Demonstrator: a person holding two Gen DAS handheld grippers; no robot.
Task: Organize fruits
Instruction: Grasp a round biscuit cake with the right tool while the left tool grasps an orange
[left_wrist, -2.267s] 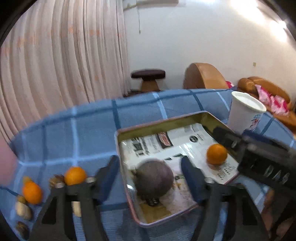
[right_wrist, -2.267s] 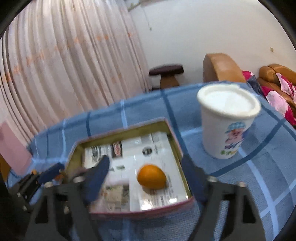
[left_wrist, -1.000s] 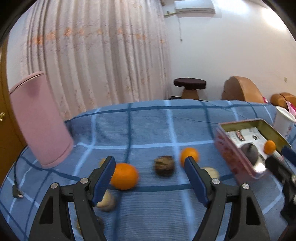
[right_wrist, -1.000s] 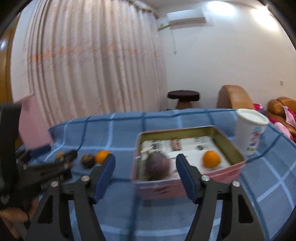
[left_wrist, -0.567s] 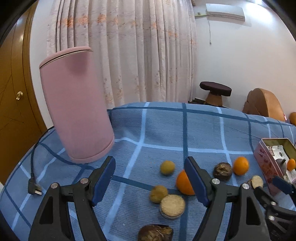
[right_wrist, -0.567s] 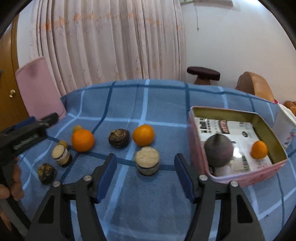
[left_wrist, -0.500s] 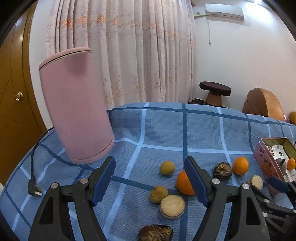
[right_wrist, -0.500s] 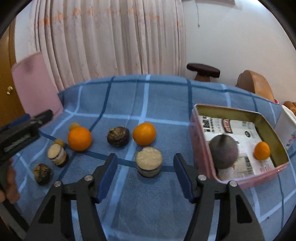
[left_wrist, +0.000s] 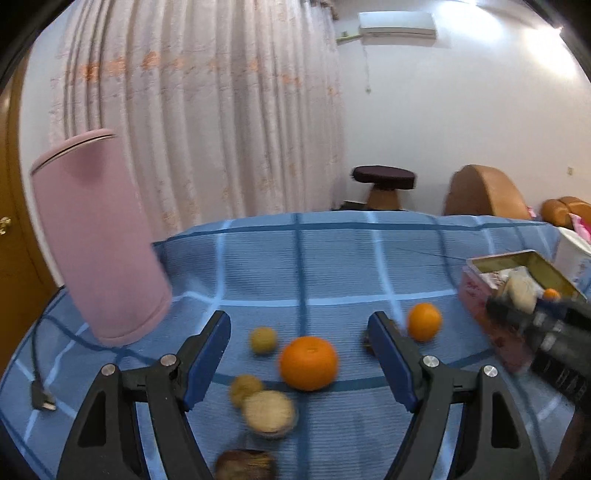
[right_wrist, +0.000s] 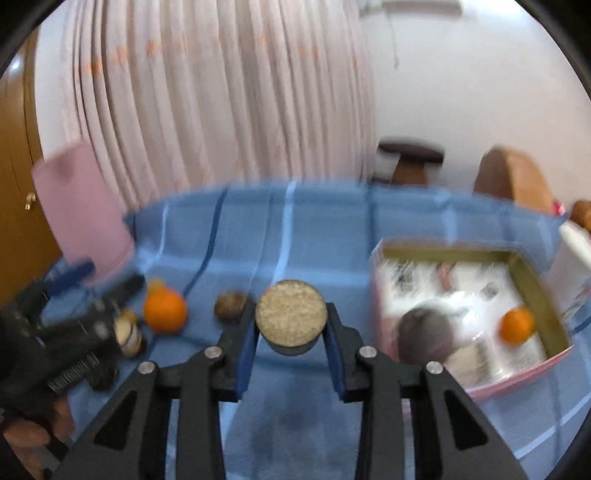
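Observation:
My right gripper is shut on a halved dark fruit with a pale cut face, held above the blue checked cloth, left of the pink tin tray. The tray holds a dark purple fruit and a small orange. My left gripper is open over the cloth, with a large orange between its fingers. Near it lie a smaller orange, two small yellowish fruits, another halved fruit and a dark fruit. The right gripper also shows in the left wrist view.
A tall pink cylinder stands at the left on the cloth, with a plug and cable beside it. A white paper cup stands behind the tray. A stool and brown chairs stand beyond the table.
My right gripper has closed on the halved fruit and lifted it off the cloth. My left gripper has moved closer to the large orange, still open.

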